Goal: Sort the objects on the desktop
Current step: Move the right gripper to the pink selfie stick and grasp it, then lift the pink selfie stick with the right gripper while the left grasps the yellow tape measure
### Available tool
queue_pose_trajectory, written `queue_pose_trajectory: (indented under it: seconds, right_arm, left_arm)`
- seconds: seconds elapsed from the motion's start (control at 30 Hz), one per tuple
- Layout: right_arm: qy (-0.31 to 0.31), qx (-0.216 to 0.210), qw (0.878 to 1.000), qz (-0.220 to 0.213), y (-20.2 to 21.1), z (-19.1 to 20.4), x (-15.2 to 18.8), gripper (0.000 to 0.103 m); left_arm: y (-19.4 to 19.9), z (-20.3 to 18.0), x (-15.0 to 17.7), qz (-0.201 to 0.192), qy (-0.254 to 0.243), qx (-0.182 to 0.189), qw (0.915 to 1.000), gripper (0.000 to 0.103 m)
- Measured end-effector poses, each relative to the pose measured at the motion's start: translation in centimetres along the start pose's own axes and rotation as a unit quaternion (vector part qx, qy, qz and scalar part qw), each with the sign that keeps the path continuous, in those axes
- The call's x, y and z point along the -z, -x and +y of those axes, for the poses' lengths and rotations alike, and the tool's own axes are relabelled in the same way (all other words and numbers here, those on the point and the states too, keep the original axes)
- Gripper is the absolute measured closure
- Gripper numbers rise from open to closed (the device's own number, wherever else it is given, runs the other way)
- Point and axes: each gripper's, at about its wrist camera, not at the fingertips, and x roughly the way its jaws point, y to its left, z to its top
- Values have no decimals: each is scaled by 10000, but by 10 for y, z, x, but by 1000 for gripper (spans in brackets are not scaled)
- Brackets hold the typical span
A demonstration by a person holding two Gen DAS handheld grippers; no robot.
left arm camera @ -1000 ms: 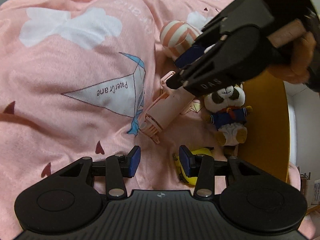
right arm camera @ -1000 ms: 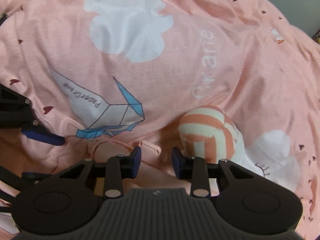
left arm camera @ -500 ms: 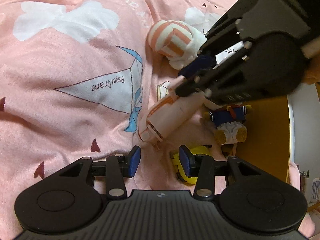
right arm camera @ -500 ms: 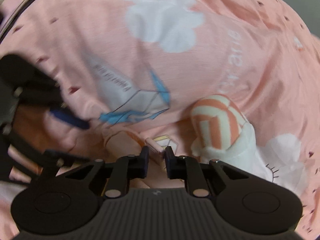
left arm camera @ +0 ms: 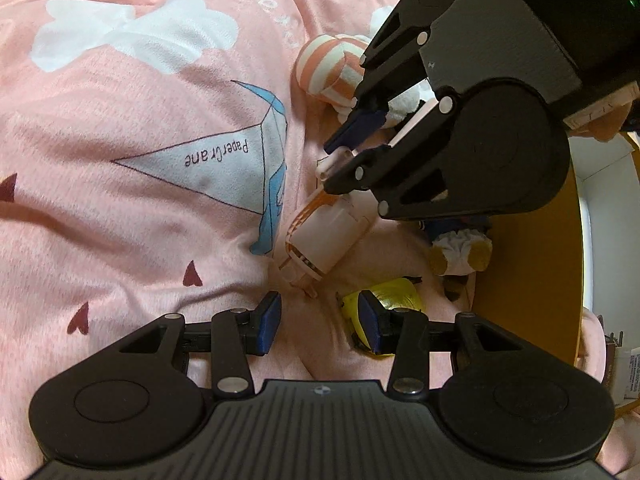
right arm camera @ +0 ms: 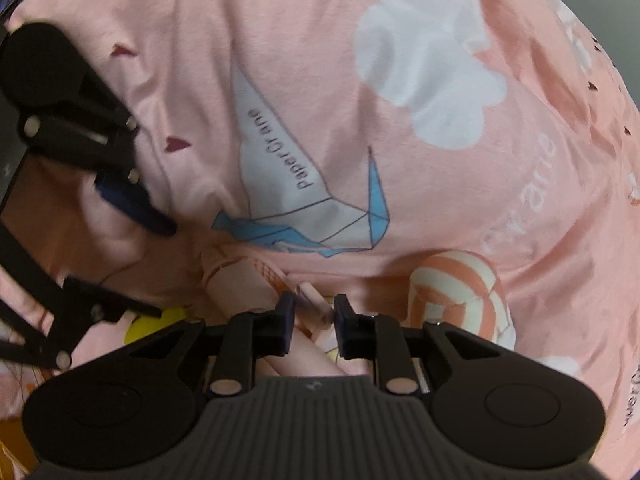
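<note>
A pink plastic toy (left arm camera: 324, 236) with a handle hangs tilted over the pink blanket (left arm camera: 140, 120), nose toward my left gripper. My right gripper (left arm camera: 340, 160) grips its handle (right arm camera: 316, 308); the pads still press on it while the jaws are opening slightly. My left gripper (left arm camera: 318, 320) stands open just above the blanket with nothing between its fingers, and it shows at the left edge of the right wrist view (right arm camera: 132, 256). A yellow object (left arm camera: 400, 292) lies behind its right finger. An orange-and-white striped plush ball (right arm camera: 456, 292) rests beside the right gripper.
A small plush bear (left arm camera: 460, 248) in blue and white lies at the right, mostly hidden by the right gripper. An ochre tabletop (left arm camera: 528, 280) shows past the blanket's right edge. The blanket carries a paper crane print (left arm camera: 224, 168) and lies in soft folds.
My right gripper closed on the pink toy's handle and rolled, swinging the toy's nose up off the blanket toward the left gripper. The left gripper has not moved.
</note>
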Motion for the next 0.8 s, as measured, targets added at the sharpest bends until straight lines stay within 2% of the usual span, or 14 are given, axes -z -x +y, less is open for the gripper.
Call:
queue_pose_trajectory:
  seconds: [0.17,0.23,0.37,0.43,0.53,0.73,0.8]
  right_arm:
    - [-26,258,9996,-121,23,19,9,87]
    - [-100,462,9987,-192,35,26,13,94]
    - [-698,675,9943,-434,61,28,21,98]
    - [-977,805,9901,-602,77,14,20,98]
    - [-1527,923,9794,-947,107,7,22,98]
    - [-2516,1070,9469,-1695,167,1,37,97]
    - [-2707,1245,9365,-1847,183,11,61,97]
  left_arm:
    - [3,0,0,-23,49,34,10000,54]
    - [4,-2,0,-48,38,40,10000,54]
    - [10,-6,1,-104,23,74,9999,54]
    - [12,-8,2,-119,34,81,9999,54]
    - [15,-11,2,-156,37,74,9998,54]
    - [23,-7,5,-227,241,276,9991,54]
    - [23,-2,4,-217,413,416,9980,54]
